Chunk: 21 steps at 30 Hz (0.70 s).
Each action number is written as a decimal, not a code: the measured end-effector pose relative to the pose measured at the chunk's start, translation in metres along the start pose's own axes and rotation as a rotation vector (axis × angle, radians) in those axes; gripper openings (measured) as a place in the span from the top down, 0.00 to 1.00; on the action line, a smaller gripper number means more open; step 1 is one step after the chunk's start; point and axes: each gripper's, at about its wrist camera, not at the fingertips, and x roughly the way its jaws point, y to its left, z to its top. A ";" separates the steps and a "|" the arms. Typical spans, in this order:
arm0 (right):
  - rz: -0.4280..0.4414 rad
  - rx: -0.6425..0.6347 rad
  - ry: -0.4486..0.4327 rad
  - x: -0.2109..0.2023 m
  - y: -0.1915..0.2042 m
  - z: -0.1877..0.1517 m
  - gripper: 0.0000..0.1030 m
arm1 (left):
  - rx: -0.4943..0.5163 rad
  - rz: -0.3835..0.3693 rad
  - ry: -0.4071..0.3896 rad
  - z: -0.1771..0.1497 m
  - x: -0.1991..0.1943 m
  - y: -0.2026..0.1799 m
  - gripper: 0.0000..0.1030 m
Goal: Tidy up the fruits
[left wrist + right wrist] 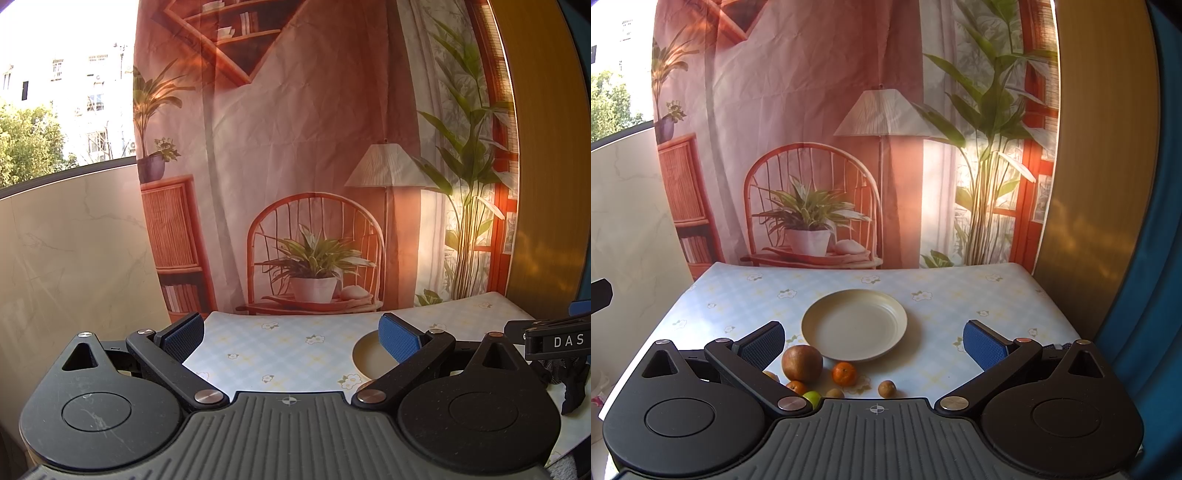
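In the right wrist view a cream plate (854, 324) lies bare in the middle of the table. Just in front of it sit a large brownish-red fruit (802, 363), a mandarin (844, 373), a second orange fruit (796, 387), a green lime (812, 397) and two small brown fruits (887, 388), (835, 393). My right gripper (873, 345) is open above the fruits, holding nothing. My left gripper (291, 338) is open over the table's left side, with the plate's edge (364, 354) by its right finger.
A flowered, pale-checked cloth (960, 295) covers the table. A printed room backdrop (812, 129) hangs right behind it. A marble wall (74, 258) is on the left, a wooden panel (1089, 184) on the right. The other gripper's black body (554, 341) shows at the left view's right edge.
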 end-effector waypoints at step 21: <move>0.005 -0.009 0.001 -0.003 0.001 0.003 0.00 | 0.000 0.001 0.005 0.002 0.001 0.000 0.01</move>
